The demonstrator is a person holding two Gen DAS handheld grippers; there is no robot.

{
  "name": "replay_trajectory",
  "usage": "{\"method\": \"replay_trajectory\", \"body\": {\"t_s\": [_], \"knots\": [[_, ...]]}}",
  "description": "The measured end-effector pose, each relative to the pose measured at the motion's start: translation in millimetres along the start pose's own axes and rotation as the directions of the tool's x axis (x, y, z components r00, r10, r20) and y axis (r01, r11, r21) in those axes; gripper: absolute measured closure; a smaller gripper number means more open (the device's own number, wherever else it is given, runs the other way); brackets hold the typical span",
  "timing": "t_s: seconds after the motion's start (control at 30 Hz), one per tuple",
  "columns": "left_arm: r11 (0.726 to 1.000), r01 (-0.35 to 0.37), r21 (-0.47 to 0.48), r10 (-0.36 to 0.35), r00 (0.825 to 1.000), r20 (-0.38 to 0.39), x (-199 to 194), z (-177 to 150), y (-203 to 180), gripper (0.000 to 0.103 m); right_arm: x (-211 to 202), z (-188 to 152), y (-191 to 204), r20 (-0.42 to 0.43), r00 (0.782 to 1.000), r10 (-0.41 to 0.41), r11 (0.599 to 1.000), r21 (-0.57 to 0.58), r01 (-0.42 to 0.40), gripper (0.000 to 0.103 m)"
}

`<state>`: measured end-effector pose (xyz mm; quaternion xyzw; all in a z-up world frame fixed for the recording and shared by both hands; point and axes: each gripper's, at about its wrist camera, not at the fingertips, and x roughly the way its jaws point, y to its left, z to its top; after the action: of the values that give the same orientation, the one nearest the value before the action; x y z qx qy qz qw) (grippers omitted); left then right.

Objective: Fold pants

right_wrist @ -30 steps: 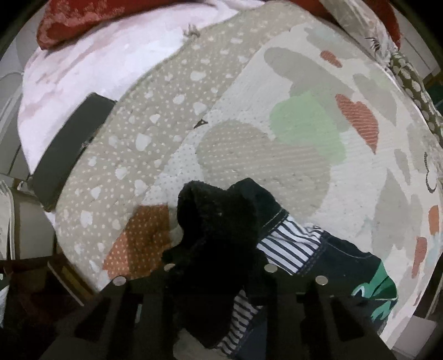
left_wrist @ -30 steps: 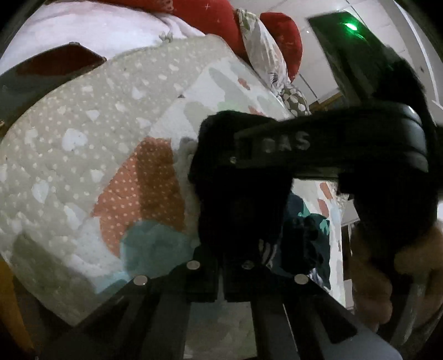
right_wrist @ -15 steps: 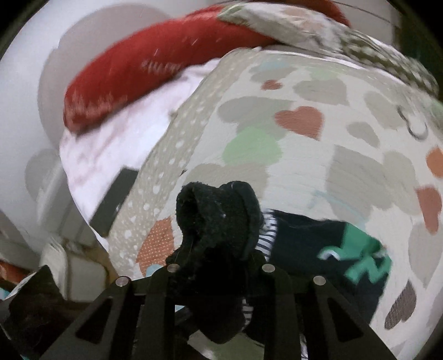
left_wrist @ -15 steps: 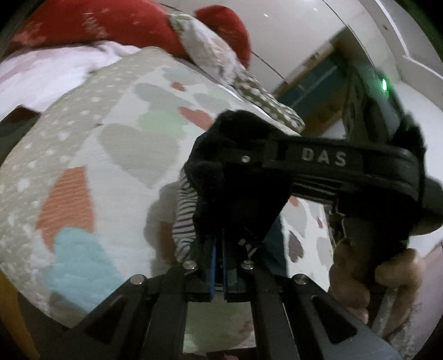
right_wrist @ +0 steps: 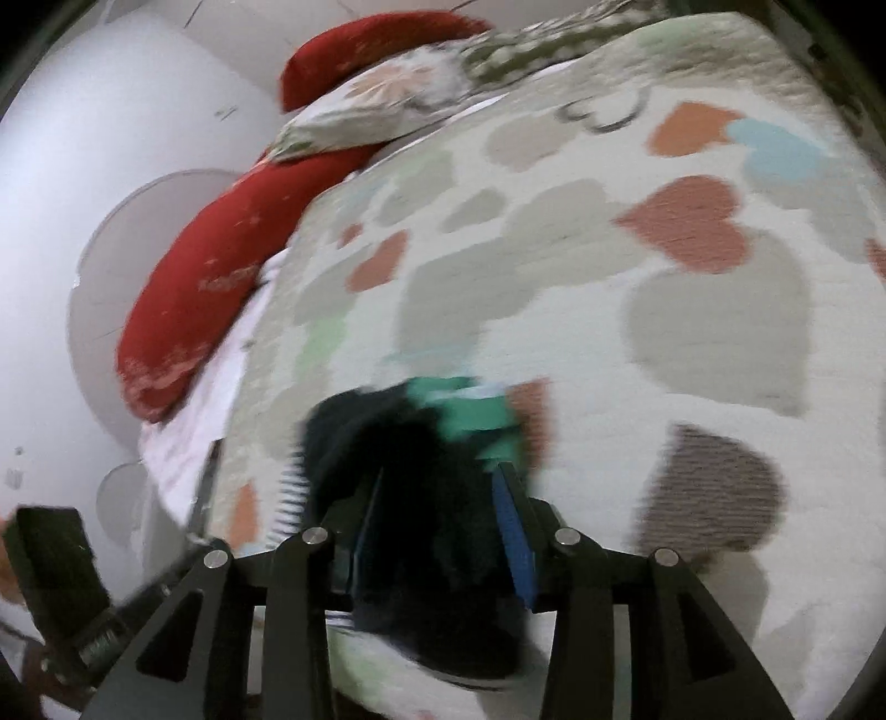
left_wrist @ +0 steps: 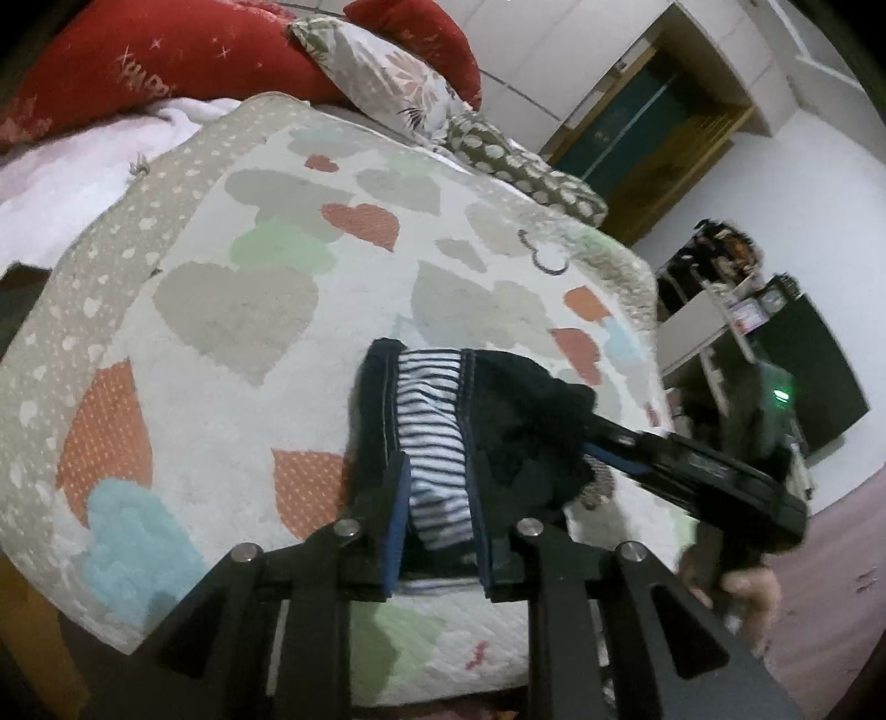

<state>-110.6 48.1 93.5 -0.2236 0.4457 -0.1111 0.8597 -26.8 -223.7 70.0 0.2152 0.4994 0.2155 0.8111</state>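
Observation:
The pants [left_wrist: 498,432] are dark navy with a blue-and-white striped lining and a green print; they lie bunched near the front edge of the heart-patterned bed cover [left_wrist: 243,310]. My left gripper [left_wrist: 437,487] has its jaws parted, with the striped waistband lying between them. My right gripper [right_wrist: 443,493] also stands with jaws apart around dark fabric [right_wrist: 421,487] and the green print [right_wrist: 470,410]; that view is blurred. The right gripper shows in the left wrist view [left_wrist: 692,471], reaching in from the right to the dark bunch.
Red pillows [left_wrist: 166,50] and patterned pillows [left_wrist: 387,77] line the head of the bed. A pink sheet [left_wrist: 50,183] lies at the left. A doorway [left_wrist: 637,127] and shelves [left_wrist: 720,310] stand beyond the bed's right edge, above the floor.
Both grippers were shut on the dark fabric and held it up; now both have opened and the pants rest on the bed cover. Both cameras have swung toward the right.

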Motion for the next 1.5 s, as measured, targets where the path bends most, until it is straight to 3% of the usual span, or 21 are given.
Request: {"method": "replay_trajectory", "body": {"t_s": [0.13,0.2,0.33,0.4,0.47,0.53,0.6,0.67,0.83,0.93,1.0,1.13,1.33,1.4,1.43,1.5], "knots": [[0.999,-0.033,0.029,0.033,0.999,-0.027,19.4,1.3,-9.3,0.084,-28.1,2.7,-13.8,0.079,0.997,-0.020,1.000,0.024,0.018,0.060],[0.997,-0.047,0.058,0.049,0.998,-0.049,32.8,-1.2,-14.9,0.084,-41.1,3.7,-8.3,0.126,0.992,0.008,1.000,0.009,-0.009,0.060],[0.989,-0.094,0.116,0.102,0.992,-0.071,55.9,-10.7,-24.6,0.084,-51.9,2.2,13.1,0.156,0.967,0.202,0.979,-0.026,-0.201,0.060],[0.984,-0.108,0.138,0.117,0.991,-0.060,58.4,-15.0,-28.7,0.080,-39.4,0.0,25.7,0.109,0.946,0.304,0.953,-0.025,-0.303,0.060],[0.982,-0.115,0.152,0.124,0.991,-0.052,58.2,-18.6,-30.7,0.076,-20.5,-1.8,28.9,0.060,0.937,0.343,0.939,0.013,-0.344,0.060],[0.978,-0.126,0.164,0.136,0.989,-0.051,58.9,-20.6,-31.2,0.075,2.7,-4.0,25.9,0.016,0.945,0.327,0.943,0.055,-0.327,0.060],[0.980,-0.112,0.164,0.123,0.991,-0.059,58.7,-21.0,-29.1,0.074,20.5,-8.7,14.3,-0.002,0.967,0.254,0.963,0.094,-0.253,0.060],[0.982,-0.093,0.164,0.107,0.991,-0.077,57.3,-19.4,-27.3,0.074,28.4,-13.9,3.0,0.004,0.992,0.126,0.988,0.095,-0.125,0.062],[0.991,-0.037,0.130,0.046,0.997,-0.065,37.0,-9.2,-20.1,0.069,14.2,-17.1,-0.6,0.064,0.998,-0.008,0.999,0.041,0.005,0.058],[0.998,-0.028,0.061,0.030,0.999,-0.029,26.4,2.6,-3.6,0.054,0.5,-17.0,-8.8,0.097,0.995,0.023,0.999,0.043,-0.027,0.047],[1.000,-0.031,0.004,0.031,0.999,-0.025,25.4,10.8,9.6,0.052,-3.8,-18.2,-14.2,0.114,0.992,0.044,0.998,0.042,-0.049,0.041],[0.995,0.013,-0.100,-0.018,0.999,-0.051,38.2,23.9,34.1,0.038,5.9,-18.1,-20.7,0.106,0.991,0.081,0.994,0.060,-0.088,0.032],[0.990,0.093,-0.110,-0.112,0.977,-0.183,87.1,22.3,35.5,0.037,39.8,-19.3,-30.7,0.040,0.989,0.146,0.985,0.092,-0.149,0.031],[0.989,0.114,-0.092,-0.130,0.971,-0.198,94.2,18.6,27.1,0.041,47.3,-19.2,-28.9,0.025,0.986,0.166,0.983,0.077,-0.167,0.043],[0.990,0.117,-0.083,-0.132,0.970,-0.203,96.4,17.7,21.6,0.046,49.2,-18.5,-28.4,0.018,0.983,0.183,0.979,0.082,-0.184,0.055],[0.991,0.110,-0.075,-0.122,0.974,-0.191,96.2,19.8,14.2,0.046,48.2,-16.2,-28.1,0.009,0.975,0.222,0.970,0.096,-0.222,0.060]]}}
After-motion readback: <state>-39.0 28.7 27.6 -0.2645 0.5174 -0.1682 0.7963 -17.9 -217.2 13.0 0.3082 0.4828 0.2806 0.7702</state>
